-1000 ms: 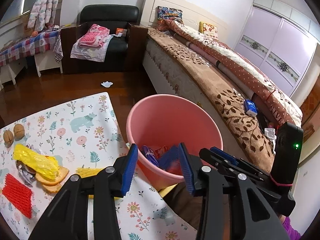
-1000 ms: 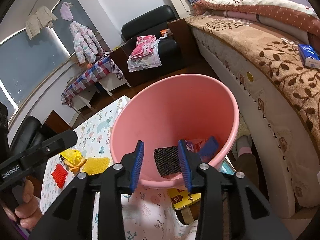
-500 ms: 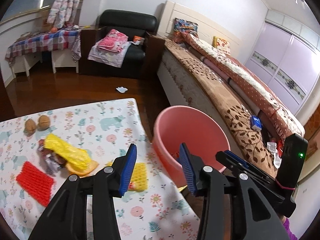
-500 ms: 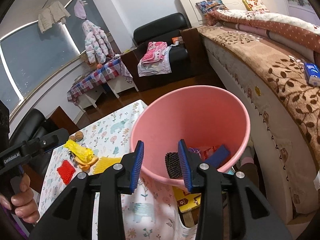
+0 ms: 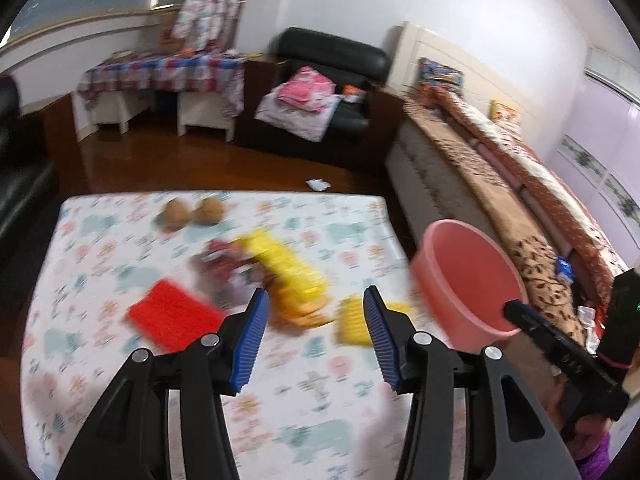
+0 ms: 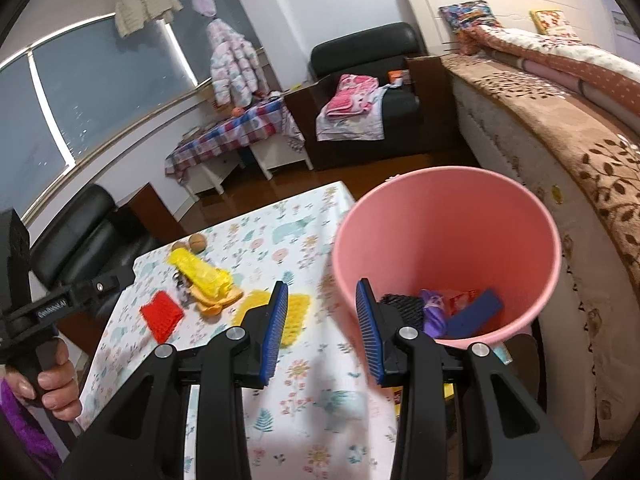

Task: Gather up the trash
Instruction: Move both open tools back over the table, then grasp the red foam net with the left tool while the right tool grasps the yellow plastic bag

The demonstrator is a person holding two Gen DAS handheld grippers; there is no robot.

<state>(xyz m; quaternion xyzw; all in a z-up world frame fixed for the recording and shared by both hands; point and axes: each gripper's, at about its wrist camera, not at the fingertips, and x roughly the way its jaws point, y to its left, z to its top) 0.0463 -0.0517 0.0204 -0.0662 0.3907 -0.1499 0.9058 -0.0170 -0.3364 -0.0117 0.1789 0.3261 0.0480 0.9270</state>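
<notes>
My left tool [image 5: 314, 322] is opening, empty, above the yellow wrapper [image 5: 288, 276] on the counter [image 5: 100, 248]. My right tool [image 6: 322, 330] stands apart, empty, beside the pink bucket [image 6: 448, 236].

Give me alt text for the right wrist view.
An empty right gripper hangs over a floral table beside a pink bucket already holding trash. Red mesh, yellow mesh and a yellow wrapper remain on the table.
</notes>
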